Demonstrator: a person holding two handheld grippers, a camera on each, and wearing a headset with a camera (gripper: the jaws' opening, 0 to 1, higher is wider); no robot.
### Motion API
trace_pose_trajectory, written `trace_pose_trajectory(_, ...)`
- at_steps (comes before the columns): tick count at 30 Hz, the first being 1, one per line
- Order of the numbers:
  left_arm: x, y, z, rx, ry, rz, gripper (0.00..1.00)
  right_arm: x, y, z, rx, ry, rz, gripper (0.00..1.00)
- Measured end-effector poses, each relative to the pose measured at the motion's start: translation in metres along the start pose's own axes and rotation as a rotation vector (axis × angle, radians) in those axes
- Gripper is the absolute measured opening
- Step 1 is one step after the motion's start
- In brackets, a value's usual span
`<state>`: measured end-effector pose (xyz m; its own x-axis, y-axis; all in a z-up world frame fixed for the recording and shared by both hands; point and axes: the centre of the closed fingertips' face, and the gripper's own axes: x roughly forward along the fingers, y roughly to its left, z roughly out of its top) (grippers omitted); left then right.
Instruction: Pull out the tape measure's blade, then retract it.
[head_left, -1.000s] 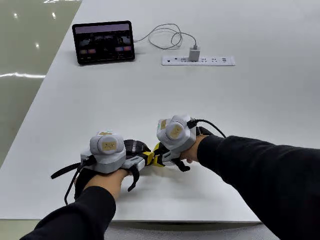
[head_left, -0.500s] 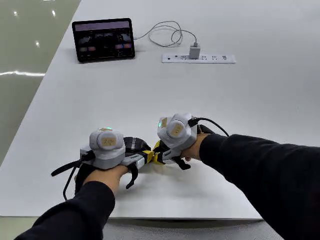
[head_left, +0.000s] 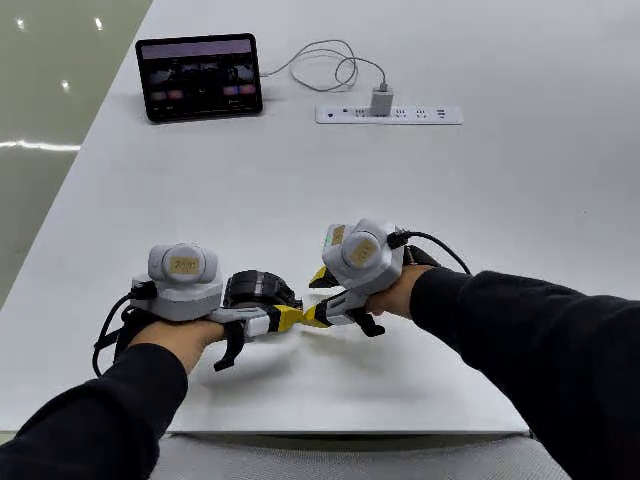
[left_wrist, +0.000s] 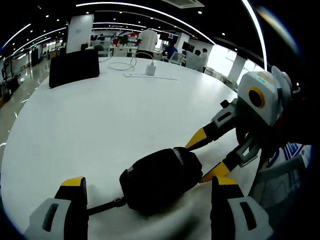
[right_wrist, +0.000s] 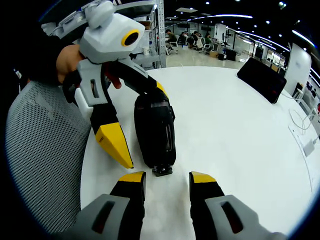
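Note:
A black tape measure (head_left: 258, 288) lies on the white table (head_left: 420, 210) near its front edge, with no blade drawn out. My left gripper (head_left: 262, 330) reaches it from the left. In the left gripper view the case (left_wrist: 160, 177) sits between the wide-open jaws of the left gripper (left_wrist: 150, 182) without touching them. My right gripper (head_left: 317, 297) comes in from the right and is open too. In the right gripper view the small end tab (right_wrist: 162, 171) of the tape measure (right_wrist: 155, 127) lies just ahead of the right gripper (right_wrist: 167, 177).
A dark tablet (head_left: 200, 77) stands at the far left of the table. A white power strip (head_left: 390, 115) with a charger and coiled cable (head_left: 335, 62) lies at the back. A grey mesh chair back (right_wrist: 45, 160) stands off the table's near edge.
My left gripper has drawn back to the left, uncovering more of the black case. The right gripper has barely shifted. The head view has also drifted a little.

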<state>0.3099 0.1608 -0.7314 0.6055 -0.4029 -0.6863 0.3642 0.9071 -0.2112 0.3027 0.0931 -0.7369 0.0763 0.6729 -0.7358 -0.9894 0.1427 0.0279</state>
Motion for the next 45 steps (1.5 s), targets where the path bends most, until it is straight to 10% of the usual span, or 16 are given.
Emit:
trace_pose_trajectory(13,-0.023,-0.013,0.018,0.028,-0.116,-0.157,1.00,-0.041,-0.004,-0.006,0.099,-0.083,-0.056,0.46)
trace_pose_trajectory(18,-0.027,-0.009,0.009,0.052,-0.077,-0.183,0.97,-0.063,-0.012,-0.015,0.145,-0.113,-0.107,0.50)
trace_pose_trajectory(45,-0.071,0.029,-0.003,0.095,-0.090,-0.145,1.00,-0.176,-0.016,-0.117,0.336,-0.139,-0.301,0.78)
